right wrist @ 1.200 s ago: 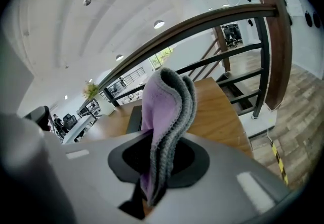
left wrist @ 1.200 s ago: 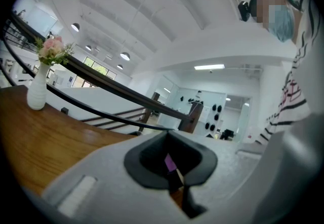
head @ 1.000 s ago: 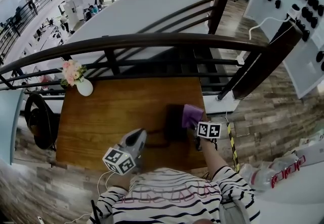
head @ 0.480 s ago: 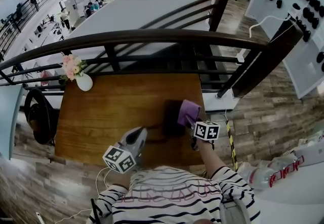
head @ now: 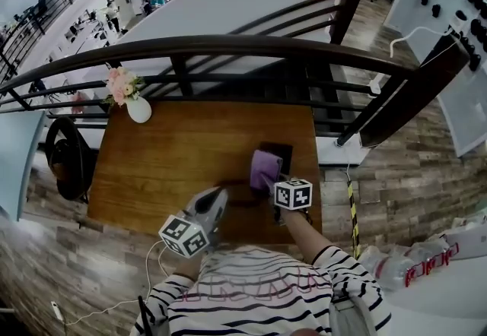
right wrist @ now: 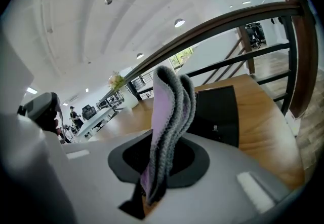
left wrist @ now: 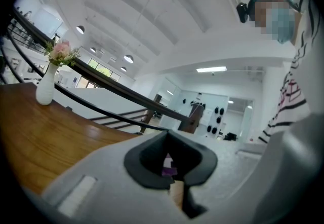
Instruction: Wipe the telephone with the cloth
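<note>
A black telephone [head: 280, 153] lies on the wooden table [head: 190, 152], near its right edge; in the right gripper view the telephone [right wrist: 218, 111] lies just past the jaws. My right gripper [head: 274, 179] is shut on a folded purple cloth [head: 265, 169] that rests over the phone's near left part. That cloth [right wrist: 169, 121] stands up out of the right gripper [right wrist: 152, 190]. My left gripper [head: 215, 199] hovers low over the table's near edge, left of the phone, holding nothing. In its own view the left gripper [left wrist: 175, 190] has its jaws together.
A white vase with pink flowers [head: 137, 106] stands at the table's far left corner. A dark railing [head: 228, 45] runs just behind the table. A black cord [head: 237, 184] trails left from the phone. A dark chair [head: 67, 160] sits left of the table.
The right gripper has slid the cloth from the phone's right side toward its near left part. The left gripper has hardly moved. The head view has shifted.
</note>
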A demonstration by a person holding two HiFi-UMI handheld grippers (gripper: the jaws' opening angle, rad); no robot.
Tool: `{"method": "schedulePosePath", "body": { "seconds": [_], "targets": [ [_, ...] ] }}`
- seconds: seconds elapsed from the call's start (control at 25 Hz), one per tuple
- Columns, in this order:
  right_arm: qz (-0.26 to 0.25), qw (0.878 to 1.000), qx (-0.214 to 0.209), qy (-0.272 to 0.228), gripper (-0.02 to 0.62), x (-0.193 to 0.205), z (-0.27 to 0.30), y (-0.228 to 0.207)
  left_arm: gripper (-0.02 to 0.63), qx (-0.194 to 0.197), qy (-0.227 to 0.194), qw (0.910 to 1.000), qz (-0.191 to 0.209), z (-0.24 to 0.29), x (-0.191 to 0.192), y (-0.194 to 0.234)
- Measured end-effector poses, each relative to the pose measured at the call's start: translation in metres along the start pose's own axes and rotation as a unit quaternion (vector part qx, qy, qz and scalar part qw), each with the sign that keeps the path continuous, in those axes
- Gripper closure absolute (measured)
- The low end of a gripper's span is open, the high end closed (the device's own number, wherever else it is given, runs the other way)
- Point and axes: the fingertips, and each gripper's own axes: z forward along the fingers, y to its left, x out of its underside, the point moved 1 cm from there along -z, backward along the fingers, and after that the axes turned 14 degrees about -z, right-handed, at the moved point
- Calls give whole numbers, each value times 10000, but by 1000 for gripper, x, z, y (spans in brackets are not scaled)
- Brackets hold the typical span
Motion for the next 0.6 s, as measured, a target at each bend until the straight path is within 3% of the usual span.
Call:
{"method": "schedulePosePath", "body": {
  "seconds": [0.2, 0.6],
  "targets": [
    [-65, 9994, 222, 259, 543, 15, 8, -9, 607, -47, 3, 10000, -15, -8, 2, -2],
    [188, 9967, 748, 242, 543, 30, -26, -52, 608, 121, 184, 9998, -26, 8, 11, -9]
  ]
}}
